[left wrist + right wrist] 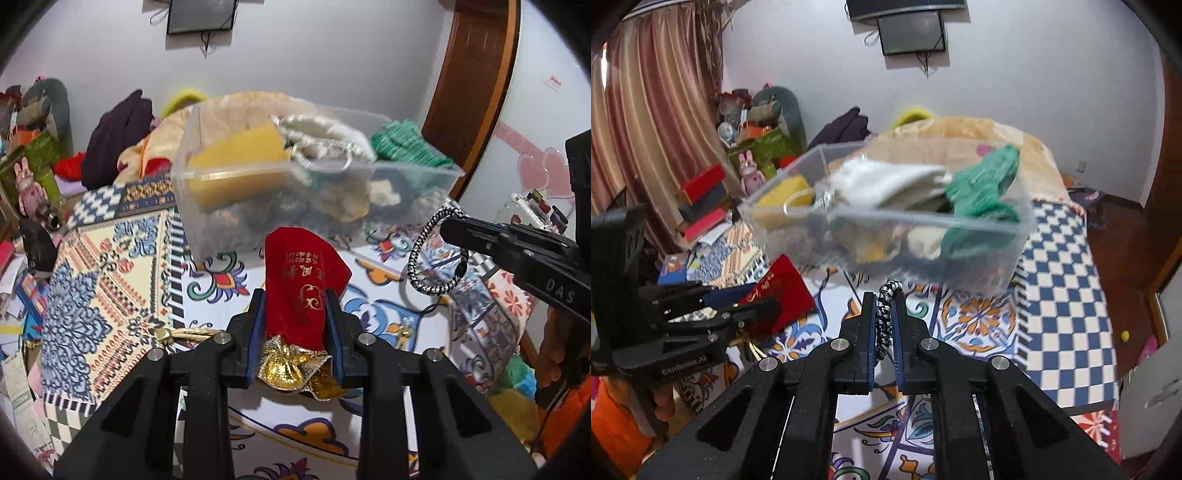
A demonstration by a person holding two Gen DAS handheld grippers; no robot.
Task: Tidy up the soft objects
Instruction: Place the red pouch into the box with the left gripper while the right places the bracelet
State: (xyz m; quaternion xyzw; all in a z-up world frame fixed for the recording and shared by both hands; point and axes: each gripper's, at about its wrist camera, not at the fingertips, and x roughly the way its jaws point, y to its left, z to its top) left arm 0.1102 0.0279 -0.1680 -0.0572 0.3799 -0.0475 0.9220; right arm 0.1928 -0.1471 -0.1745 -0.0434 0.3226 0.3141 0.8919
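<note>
Left gripper [295, 325] is clamped on a red pouch [303, 280], right gripper [884, 325] clamped on a braided cord loop [436, 254], both held near the clear bin [229, 173] of soft things. Carry step; next, lift each over the rim and release.

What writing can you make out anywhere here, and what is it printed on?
"DAS": on the right gripper, seen from the left wrist camera.
"GenRobot.AI": on the left gripper, seen from the right wrist camera.
Gold characters on the red pouch: upside down, too blurred to read.
Sticker on the door: too small.
</note>
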